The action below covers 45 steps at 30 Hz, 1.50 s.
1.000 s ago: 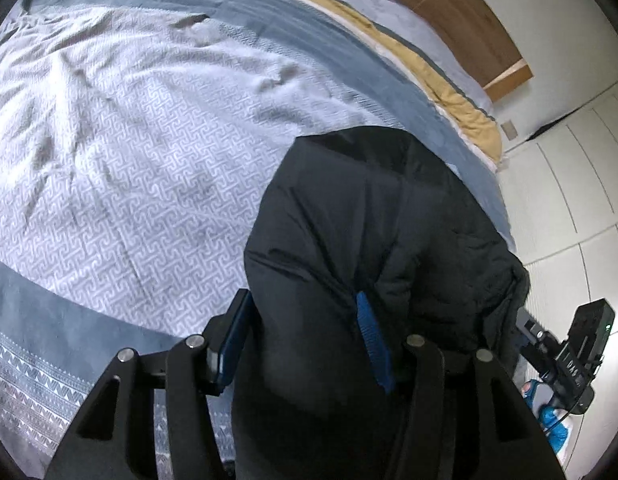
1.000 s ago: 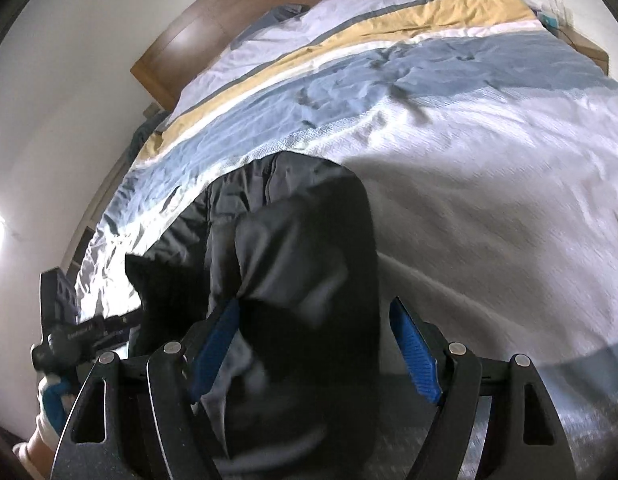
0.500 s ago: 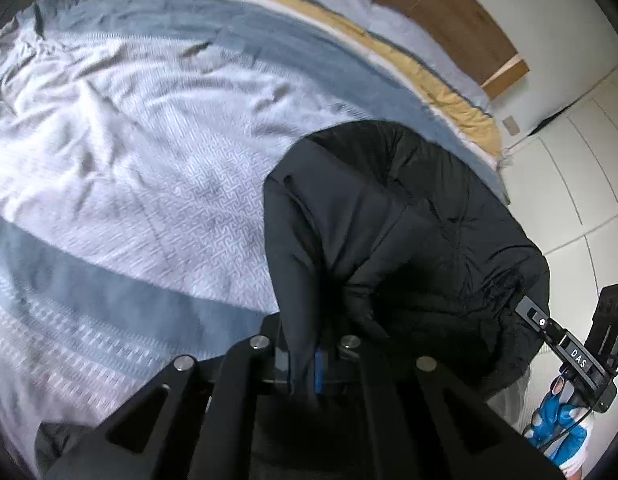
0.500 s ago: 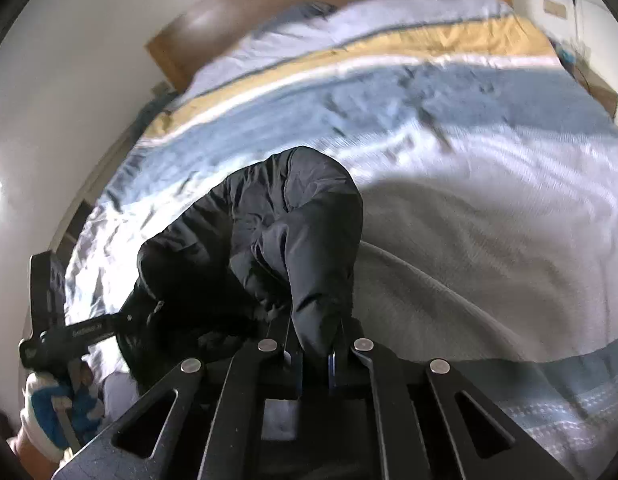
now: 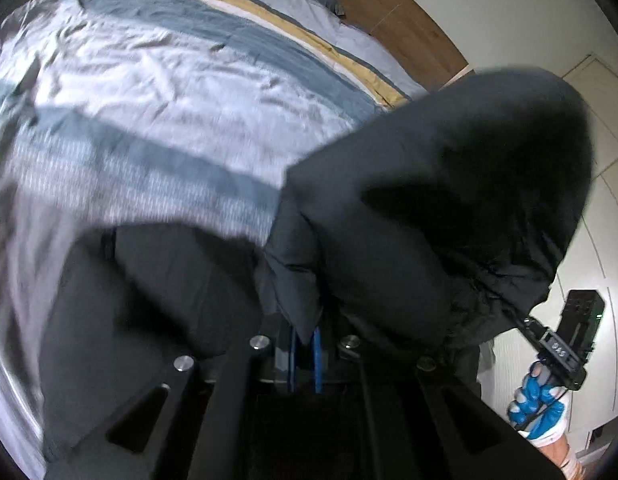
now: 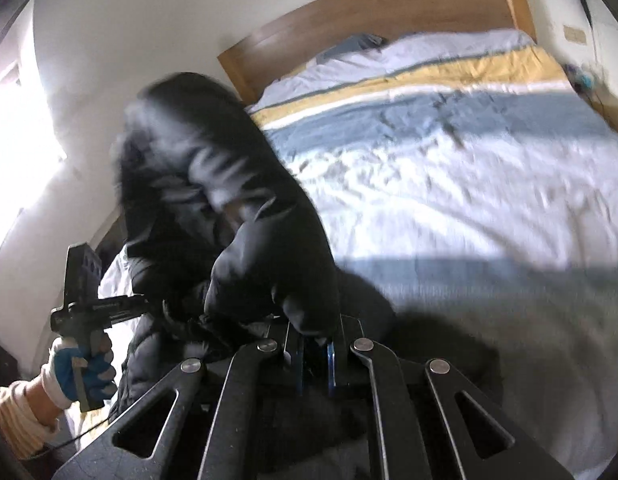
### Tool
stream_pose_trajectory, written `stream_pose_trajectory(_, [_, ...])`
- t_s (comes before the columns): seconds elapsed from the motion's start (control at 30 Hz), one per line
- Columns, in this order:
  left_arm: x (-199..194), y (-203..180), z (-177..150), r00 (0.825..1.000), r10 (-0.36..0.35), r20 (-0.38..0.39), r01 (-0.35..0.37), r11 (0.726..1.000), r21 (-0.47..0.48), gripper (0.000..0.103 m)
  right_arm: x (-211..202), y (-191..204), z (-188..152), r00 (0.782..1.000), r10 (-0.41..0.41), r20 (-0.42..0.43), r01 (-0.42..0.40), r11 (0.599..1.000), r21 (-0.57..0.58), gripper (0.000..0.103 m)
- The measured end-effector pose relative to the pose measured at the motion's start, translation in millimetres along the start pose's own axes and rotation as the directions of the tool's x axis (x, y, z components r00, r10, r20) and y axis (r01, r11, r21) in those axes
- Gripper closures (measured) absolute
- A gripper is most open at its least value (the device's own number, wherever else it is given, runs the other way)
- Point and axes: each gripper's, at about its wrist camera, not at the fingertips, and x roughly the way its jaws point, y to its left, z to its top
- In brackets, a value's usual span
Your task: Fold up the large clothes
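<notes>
black jacket (image 5: 429, 208) hiding both tools' tips, blurred

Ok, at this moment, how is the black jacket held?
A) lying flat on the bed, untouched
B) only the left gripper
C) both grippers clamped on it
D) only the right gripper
C: the left gripper and the right gripper each pinch a fold of the black puffer jacket, lifted above the bed.

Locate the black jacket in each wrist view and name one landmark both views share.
Left wrist view: the black jacket fills centre-right, pinched in the left gripper.
Right wrist view: it hangs left of centre, pinched in the right gripper.
Shared landmark: the wooden headboard at the top.
</notes>
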Motion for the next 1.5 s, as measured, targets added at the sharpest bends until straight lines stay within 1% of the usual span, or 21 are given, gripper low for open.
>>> stream_pose_trajectory(0.17, [-10.2, 15.5, -34.8, 1.0, 0.017, -0.012, -0.017, 1.0, -0.015, 0.097, -0.7, -14.7, -40.0, 0.999, -0.039, -0.036, 0.04, 0.999, 0.037, 0.094])
stream_pose_trajectory(0.27, [-21.6, 19.9, -48.7, 0.999, 0.044, -0.027, -0.044, 0.999, 0.004, 0.097, -4.7, -19.8, -55.9, 0.996, -0.072, -0.056, 0.074, 0.997, 0.032, 0.088])
stream_pose_trajectory(0.33, [-30.6, 22.3, -55.1, 0.996, 0.076, -0.035, -0.076, 0.997, 0.016, 0.097, -10.8, -22.7, -65.5, 0.993, -0.094, -0.069, 0.097, 0.995, 0.037, 0.079])
stream_pose_trajectory(0.4, [-44.8, 28.3, -64.5, 0.994, 0.106, -0.03, -0.106, 0.994, 0.01, 0.097, -21.4, -26.2, -75.5, 0.988, -0.123, -0.09, 0.127, 0.991, 0.04, 0.072])
stream_pose_trajectory(0.43, [-52.2, 32.1, -66.8, 0.992, 0.123, -0.026, -0.123, 0.992, 0.005, 0.097, -28.1, -26.9, -80.0, 0.986, -0.138, -0.096, 0.142, 0.989, 0.038, 0.063])
stream_pose_trajectory(0.5, [-69.3, 39.3, -73.3, 0.989, 0.144, -0.015, -0.145, 0.989, -0.013, 0.096, -45.5, -28.9, -86.5, 0.982, -0.159, -0.103, 0.164, 0.986, 0.038, 0.058])
stream_pose_trajectory(0.6, [-88.0, 38.6, -72.7, 0.984, 0.178, -0.002, -0.178, 0.984, -0.013, 0.096, -71.8, -20.2, -86.3, 0.975, -0.202, -0.094, 0.203, 0.979, -0.002, 0.048])
stream_pose_trajectory(0.67, [-97.3, 23.0, -66.6, 0.984, 0.177, 0.011, -0.178, 0.984, 0.026, 0.096, -84.2, -4.2, -75.5, 0.974, -0.214, -0.067, 0.211, 0.976, -0.054, 0.046])
stream_pose_trajectory(0.8, [-105.7, -25.2, -51.1, 0.992, 0.11, 0.055, -0.117, 0.984, 0.134, 0.096, -89.9, 32.4, -44.9, 0.988, -0.154, -0.001, 0.153, 0.981, -0.116, 0.042])
stream_pose_trajectory(0.83, [-105.9, -33.8, -49.0, 0.994, 0.097, 0.059, -0.105, 0.982, 0.155, 0.093, -85.8, 39.8, -39.2, 0.991, -0.137, 0.002, 0.136, 0.982, -0.131, 0.04])
stream_pose_trajectory(0.87, [-100.6, -46.9, -45.5, 0.995, 0.081, 0.061, -0.091, 0.979, 0.185, 0.076, -81.4, 47.2, -35.0, 0.993, -0.121, 0.002, 0.12, 0.982, -0.148, 0.039])
stream_pose_trajectory(0.9, [-94.4, -56.5, -42.7, 0.995, 0.077, 0.061, -0.088, 0.975, 0.203, 0.064, -73.7, 54.7, -30.8, 0.994, -0.111, -0.003, 0.109, 0.98, -0.168, 0.036])
stream_pose_trajectory(0.93, [-84.4, -69.2, -40.6, 0.995, 0.076, 0.063, -0.088, 0.97, 0.227, 0.045, -63.8, 61.6, -27.8, 0.994, -0.11, -0.012, 0.106, 0.976, -0.191, 0.033])
stream_pose_trajectory(1.0, [-66.2, -83.2, -40.1, 0.997, 0.062, 0.05, -0.073, 0.963, 0.26, 0.043, -44.1, 70.8, -26.0, 0.993, -0.114, -0.034, 0.103, 0.968, -0.228, 0.033])
stream_pose_trajectory(1.07, [-39.7, -93.4, -42.0, 0.994, 0.102, 0.033, -0.107, 0.945, 0.308, 0.043, -23.1, 74.1, -29.4, 0.99, -0.123, -0.07, 0.101, 0.962, -0.252, 0.033])
stream_pose_trajectory(1.1, [-30.0, -93.9, -44.8, 0.992, 0.125, 0.023, -0.126, 0.938, 0.324, 0.043, -13.2, 72.8, -34.4, 0.985, -0.15, -0.083, 0.122, 0.954, -0.275, 0.033])
stream_pose_trajectory(1.13, [-15.8, -90.8, -51.2, 0.987, 0.16, 0.009, -0.153, 0.927, 0.343, 0.043, -7.9, 70.2, -39.3, 0.981, -0.169, -0.093, 0.136, 0.948, -0.287, 0.033])
stream_pose_trajectory(1.23, [8.5, -73.5, -72.0, 0.976, 0.215, -0.021, -0.189, 0.899, 0.394, 0.043, 9.9, 47.6, -62.4, 0.969, -0.204, -0.142, 0.157, 0.944, -0.29, 0.032])
stream_pose_trajectory(1.33, [23.9, -54.4, -88.2, 0.973, 0.23, -0.031, -0.196, 0.885, 0.421, 0.042, 23.6, 26.5, -91.2, 0.96, -0.226, -0.167, 0.169, 0.94, -0.297, 0.032])
stream_pose_trajectory(1.43, [43.5, -44.8, -97.9, 0.966, 0.255, -0.041, -0.213, 0.876, 0.432, 0.042, 34.3, 16.2, -110.0, 0.96, -0.235, -0.153, 0.187, 0.943, -0.275, 0.032])
stream_pose_trajectory(1.5, [51.9, -44.2, -100.5, 0.959, 0.28, -0.044, -0.232, 0.866, 0.444, 0.042, 39.6, 19.1, -116.7, 0.952, -0.273, -0.14, 0.224, 0.929, -0.294, 0.032])
